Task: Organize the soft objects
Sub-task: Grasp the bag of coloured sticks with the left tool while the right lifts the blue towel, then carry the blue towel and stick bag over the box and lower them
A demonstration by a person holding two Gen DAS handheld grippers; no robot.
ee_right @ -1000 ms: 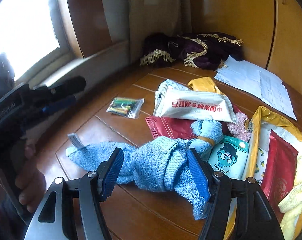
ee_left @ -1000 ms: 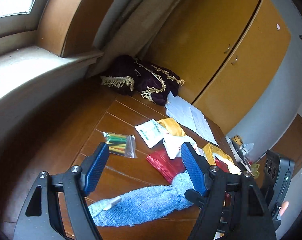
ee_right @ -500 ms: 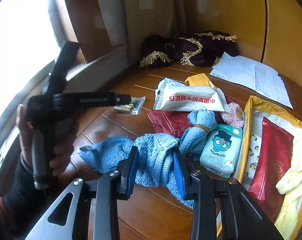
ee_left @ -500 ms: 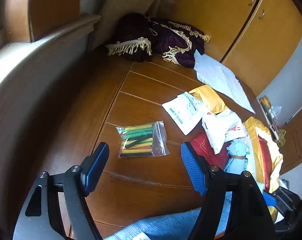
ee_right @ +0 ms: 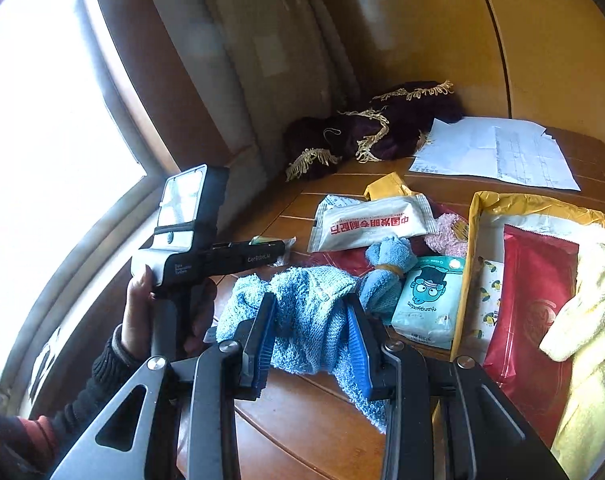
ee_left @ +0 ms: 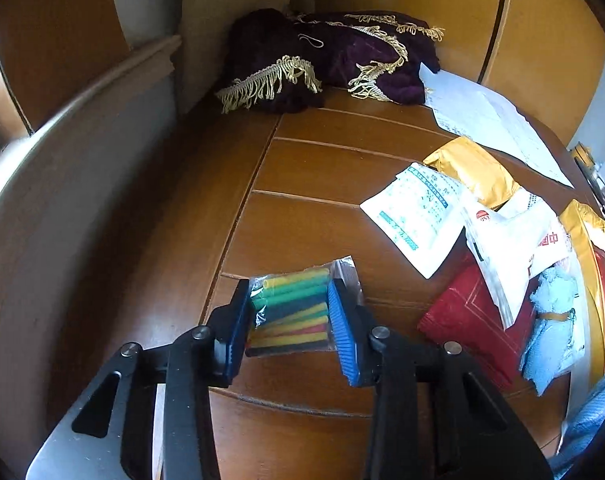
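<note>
Now both tongs grip: left gripper (ee_left: 288, 314) pinches the bag of coloured tubes (ee_left: 292, 312) between its pads, right gripper (ee_right: 310, 336) clamps the blue towel (ee_right: 306, 308). Snack packets (ee_left: 418, 216) lie right of the left tongs, a purple fringed cloth (ee_left: 330, 60) far ahead. Step looks like paired pickup; next calls for lifting both clear. Half a second ago the left jaws were wide, bag untouched.

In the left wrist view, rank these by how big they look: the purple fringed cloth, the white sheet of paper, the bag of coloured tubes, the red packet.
1. purple fringed cloth
2. white sheet of paper
3. red packet, partly covered, and bag of coloured tubes, look alike; the bag sits nearest the camera between the left tongs, so I won't rank them.
</note>
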